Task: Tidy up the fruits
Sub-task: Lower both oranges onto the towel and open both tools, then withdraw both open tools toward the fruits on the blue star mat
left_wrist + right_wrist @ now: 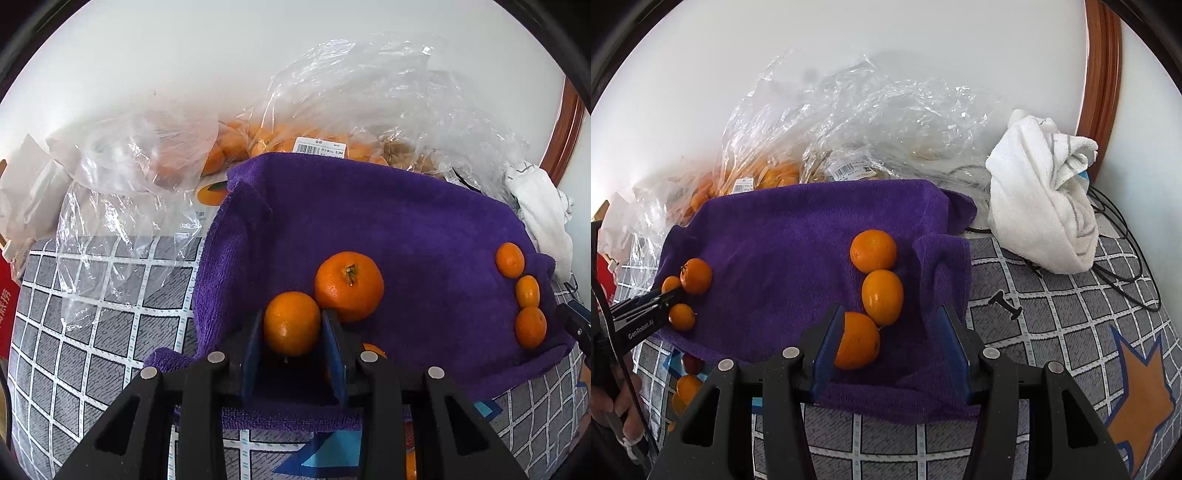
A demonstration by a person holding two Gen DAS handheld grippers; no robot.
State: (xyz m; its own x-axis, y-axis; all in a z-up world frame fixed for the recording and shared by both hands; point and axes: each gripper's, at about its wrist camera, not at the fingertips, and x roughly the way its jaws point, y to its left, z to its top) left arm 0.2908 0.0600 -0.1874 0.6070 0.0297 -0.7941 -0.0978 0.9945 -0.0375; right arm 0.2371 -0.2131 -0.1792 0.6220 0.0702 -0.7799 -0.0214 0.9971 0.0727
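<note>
Everything sits on a grey grid-patterned surface [1052, 314]. Lying right on it: a purple towel [798, 236], crumpled plastic bags [849, 122], a white cloth [1041, 199].

Six orange mandarins [349, 284] lie on the purple towel [388, 221], perhaps more below its edge.

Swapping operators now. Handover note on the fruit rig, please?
Left claw: shut on a small orange, low over the purple towel.
Right claw: open, one pad against the nearest orange of a three-fruit row.
Done: that row on the towel's right; a stemmed orange and another small one on its left.
Left: set down the held one; more fruit remains in the plastic bags behind and below the table edge.
</note>
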